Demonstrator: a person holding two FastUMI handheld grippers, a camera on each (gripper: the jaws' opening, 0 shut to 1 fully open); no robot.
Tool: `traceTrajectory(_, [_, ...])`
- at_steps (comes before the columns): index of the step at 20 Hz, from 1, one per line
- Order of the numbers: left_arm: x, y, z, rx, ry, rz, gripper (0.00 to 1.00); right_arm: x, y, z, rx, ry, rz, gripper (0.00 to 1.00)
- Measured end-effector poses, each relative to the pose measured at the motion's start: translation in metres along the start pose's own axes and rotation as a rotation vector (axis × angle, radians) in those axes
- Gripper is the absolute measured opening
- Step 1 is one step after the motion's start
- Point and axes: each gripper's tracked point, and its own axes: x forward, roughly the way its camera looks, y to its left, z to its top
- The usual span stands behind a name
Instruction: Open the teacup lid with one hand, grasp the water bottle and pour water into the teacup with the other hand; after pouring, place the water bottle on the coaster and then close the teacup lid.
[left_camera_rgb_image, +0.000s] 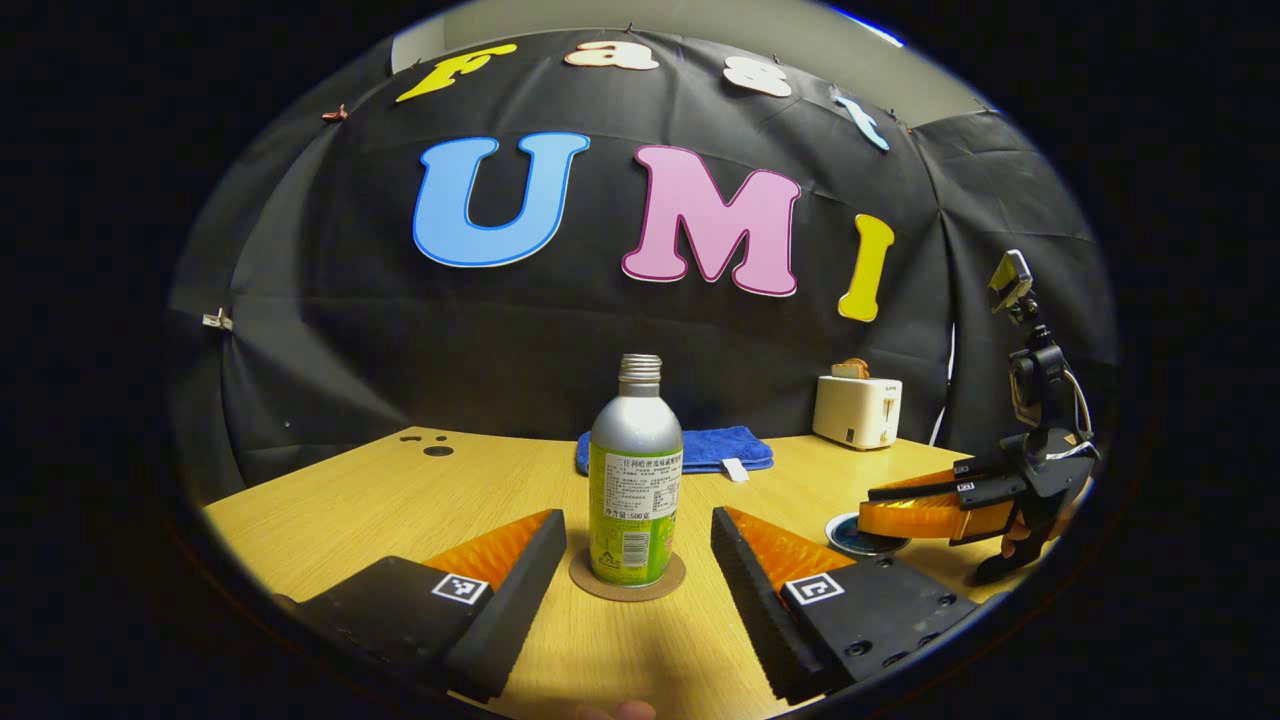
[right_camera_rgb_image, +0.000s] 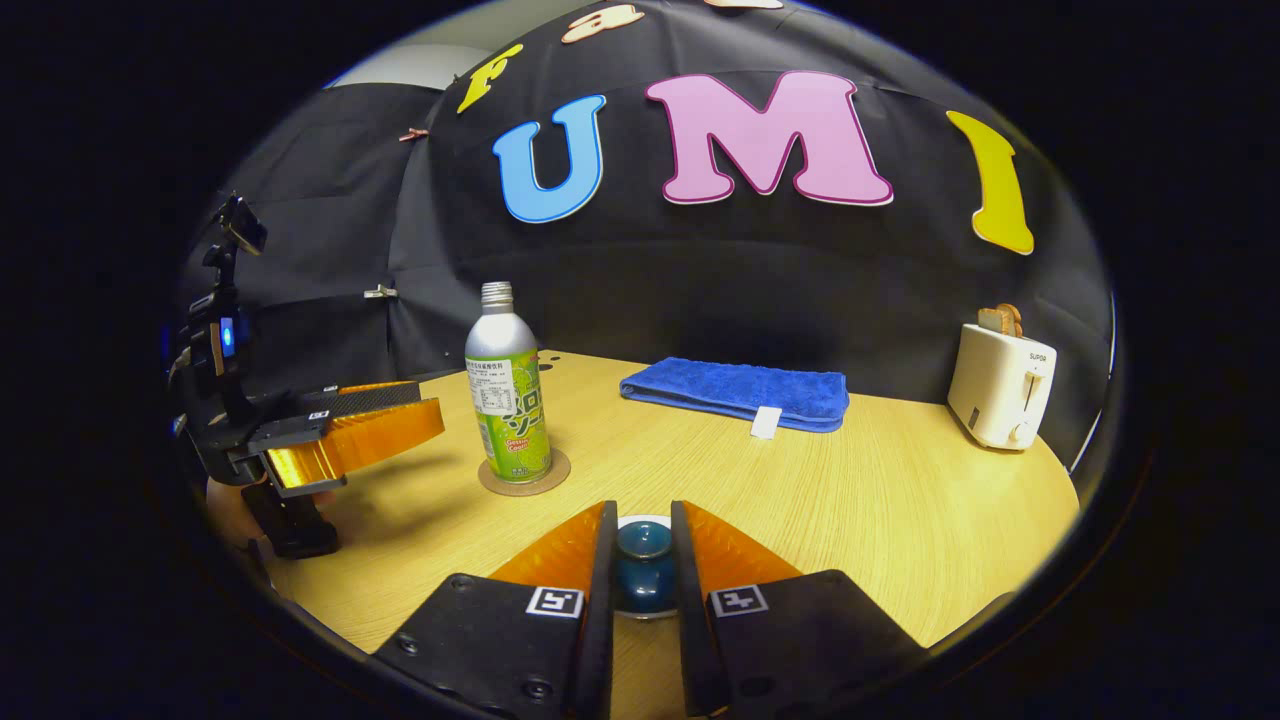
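Our right gripper (right_camera_rgb_image: 640, 560) is closed on the knob of the teacup lid (right_camera_rgb_image: 643, 572), both fingers pressed to its sides, with the pale rim of the teacup (right_camera_rgb_image: 645, 523) just showing beyond the knob, near the front edge of the bench (right_camera_rgb_image: 900, 500). In the left gripper view we see that same gripper (left_camera_rgb_image: 905, 505) low over the teacup (left_camera_rgb_image: 850, 535) toward the bench's right edge. Our left gripper (left_camera_rgb_image: 638, 560) stands wide open, its fingers either side of the water bottle (left_camera_rgb_image: 634, 490) and clear of it. The bottle stands upright, cap off, on the round coaster (left_camera_rgb_image: 627, 580) in the middle of the bench. Behind it, along the back edge, lies a folded blue towel (right_camera_rgb_image: 740, 392), and in the back right corner we find a white toaster (right_camera_rgb_image: 1002, 385) with toast in its slot.
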Motion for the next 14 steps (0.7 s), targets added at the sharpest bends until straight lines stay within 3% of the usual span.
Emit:
traceTrajectory(4, [0.000,-0.001,-0.002,-0.006,0.005,-0.002,0.92,0.000,-0.001,0.000,0.003,0.001,0.000,0.32])
traceTrajectory(6, [0.001,-0.001,-0.002,-0.008,0.006,-0.003,0.92,-0.003,-0.002,0.005,0.006,-0.013,-0.003,0.37])
traceTrajectory(10, [0.000,-0.007,0.000,-0.004,0.008,-0.010,0.92,-0.017,-0.013,0.028,0.020,-0.091,-0.034,0.79])
traceTrajectory(14, [-0.002,-0.018,0.002,0.001,0.009,-0.027,0.92,-0.047,-0.031,0.058,0.025,-0.216,-0.087,0.90])
